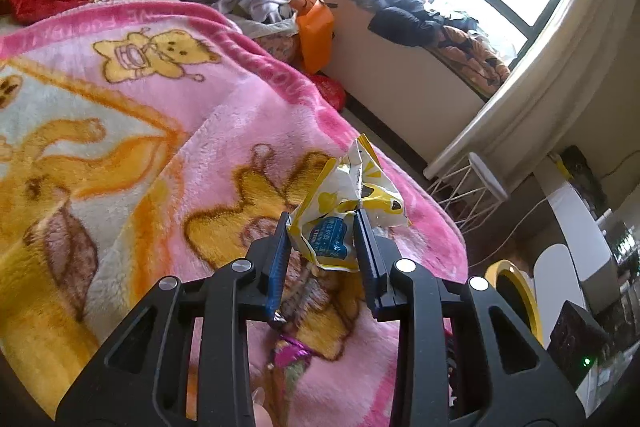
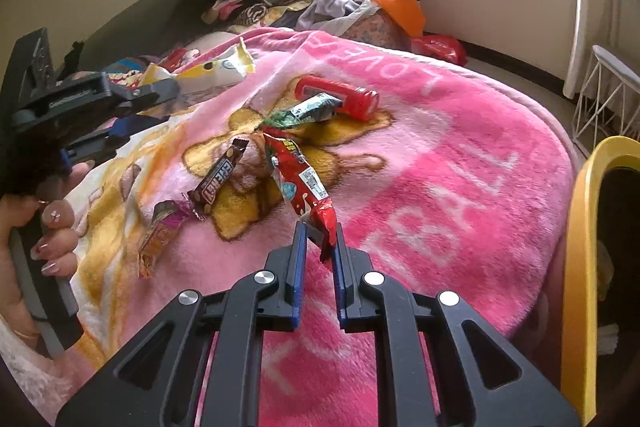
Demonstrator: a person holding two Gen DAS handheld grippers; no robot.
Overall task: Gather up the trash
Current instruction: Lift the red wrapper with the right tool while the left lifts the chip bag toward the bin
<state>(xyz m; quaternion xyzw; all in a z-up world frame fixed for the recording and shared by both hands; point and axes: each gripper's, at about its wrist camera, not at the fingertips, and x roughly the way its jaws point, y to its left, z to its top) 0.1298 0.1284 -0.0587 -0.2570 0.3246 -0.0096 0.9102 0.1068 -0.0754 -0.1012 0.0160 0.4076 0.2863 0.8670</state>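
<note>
right fingers (image 2: 320, 233) clenched on red wrapper (image 2: 298, 175) | left fingers (image 1: 322, 227) grasping yellow packet (image 1: 348, 203) | above pink blanket (image 2: 440, 147)

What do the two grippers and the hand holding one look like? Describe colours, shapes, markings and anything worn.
Both the left gripper and the right gripper are black, with cut-out linkage arms, silver round pins and flat blue pads. In the right wrist view, the left one's body bears small white lettering. The hand has decorated nails and a thin bracelet.
</note>
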